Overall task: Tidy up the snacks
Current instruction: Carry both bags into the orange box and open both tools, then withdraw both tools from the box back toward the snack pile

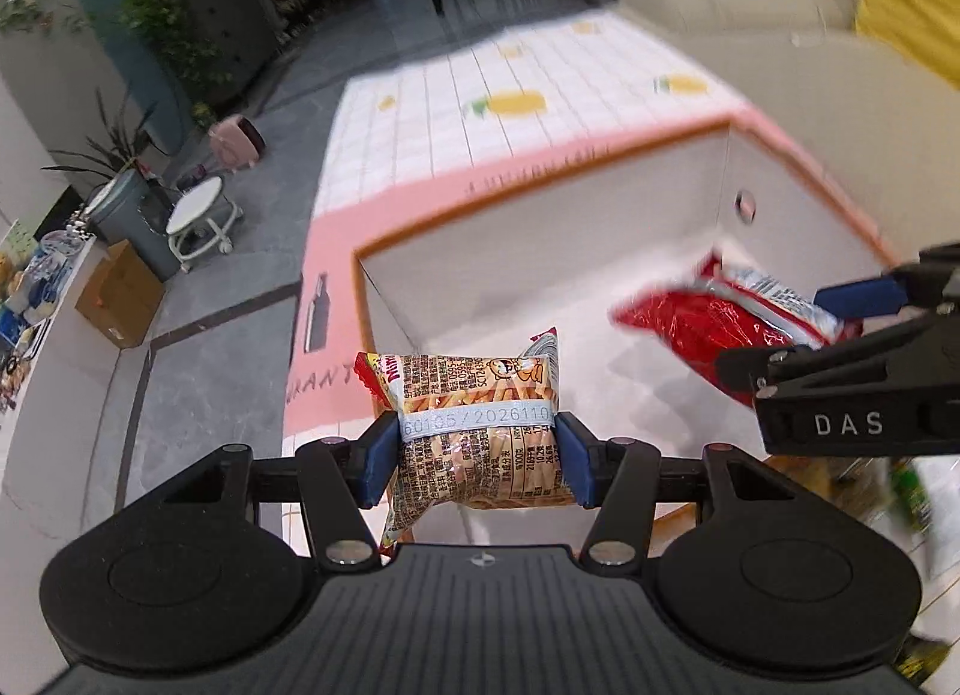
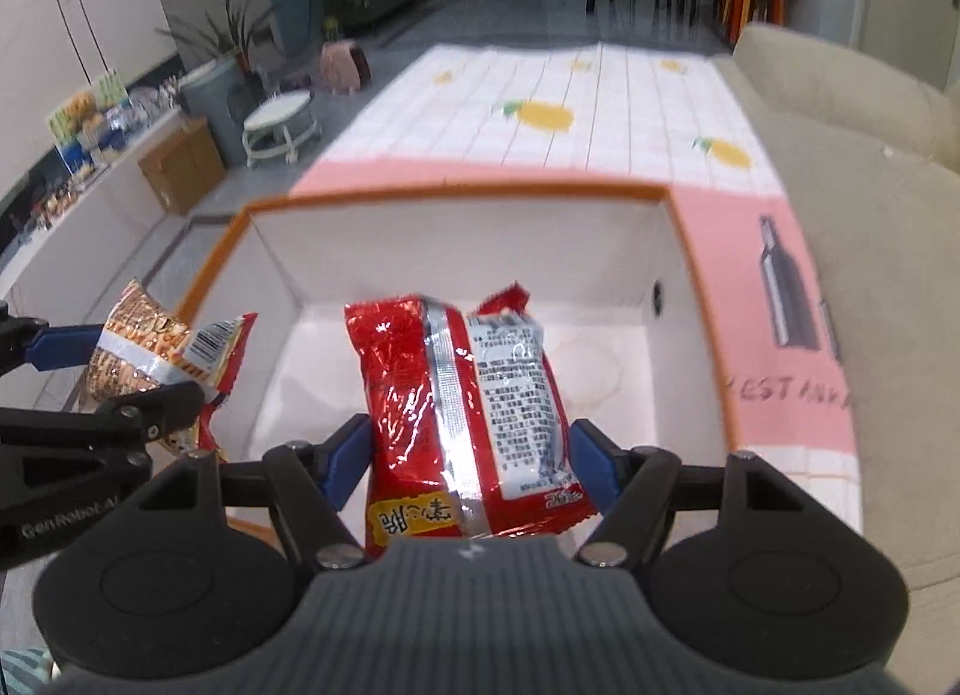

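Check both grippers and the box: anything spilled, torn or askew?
Nothing stands out. The left gripper holds the orange snack packet and the right gripper the red packet, both intact, above the white box. No spill shows.

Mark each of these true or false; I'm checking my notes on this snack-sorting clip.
1. The left gripper holds an orange snack pack. True.
2. The right gripper is empty. False: its pads press on a red pack.
3. The box is full of snacks. False: its white floor looks bare, with both packs held over it.
4. The box rim is orange. True.
5. The tablecloth is plain blue. False: it is a white grid with yellow fruit and a pink border.
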The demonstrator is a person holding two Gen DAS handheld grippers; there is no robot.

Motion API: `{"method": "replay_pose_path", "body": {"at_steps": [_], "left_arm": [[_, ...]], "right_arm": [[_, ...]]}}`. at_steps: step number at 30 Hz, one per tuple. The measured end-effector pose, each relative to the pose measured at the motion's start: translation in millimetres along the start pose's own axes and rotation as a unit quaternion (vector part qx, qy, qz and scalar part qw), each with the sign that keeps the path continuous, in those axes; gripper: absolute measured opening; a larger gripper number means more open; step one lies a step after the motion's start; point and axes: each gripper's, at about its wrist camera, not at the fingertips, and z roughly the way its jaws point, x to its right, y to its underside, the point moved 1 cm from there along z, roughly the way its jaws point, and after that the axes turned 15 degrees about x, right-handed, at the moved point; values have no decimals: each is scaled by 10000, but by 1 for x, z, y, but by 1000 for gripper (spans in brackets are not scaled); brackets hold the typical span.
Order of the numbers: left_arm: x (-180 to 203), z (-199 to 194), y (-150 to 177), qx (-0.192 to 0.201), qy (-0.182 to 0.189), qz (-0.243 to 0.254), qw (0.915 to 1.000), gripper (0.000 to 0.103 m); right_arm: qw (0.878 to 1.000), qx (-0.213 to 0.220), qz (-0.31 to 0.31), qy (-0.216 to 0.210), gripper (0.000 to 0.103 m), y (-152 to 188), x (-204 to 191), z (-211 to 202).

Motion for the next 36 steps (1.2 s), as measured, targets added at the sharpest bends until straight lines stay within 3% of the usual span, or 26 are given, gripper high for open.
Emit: {"method": "replay_pose_path", "body": {"at_steps": [2,5,11,19,25,30,36], "left_arm": [[4,10,4,-174,0,207,9996,63],[10,17,7,-244,65,494,9985,63],[24,30,12,-448,143,870,9951,63],[15,45,13,-817,167,450,9955,68],[13,43,10,-750,26,455,9961,80],[8,36,7,-664,-88,324,9972,81],[-3,12,-1,-445,-181,-94,9988,81]], "right_arm": [[9996,-272,64,-29,56,4,1,14],[9970,-738,218,-92,54,12,3,34],[9946,-971,273,-222,53,19,-2,47],[9928,-1136,302,-221,54,22,3,54],[9929,-1136,301,-197,59,19,1,55],[9934,-1115,242,-91,69,15,-2,50],[9957,-896,211,-48,70,6,-2,32]]}}
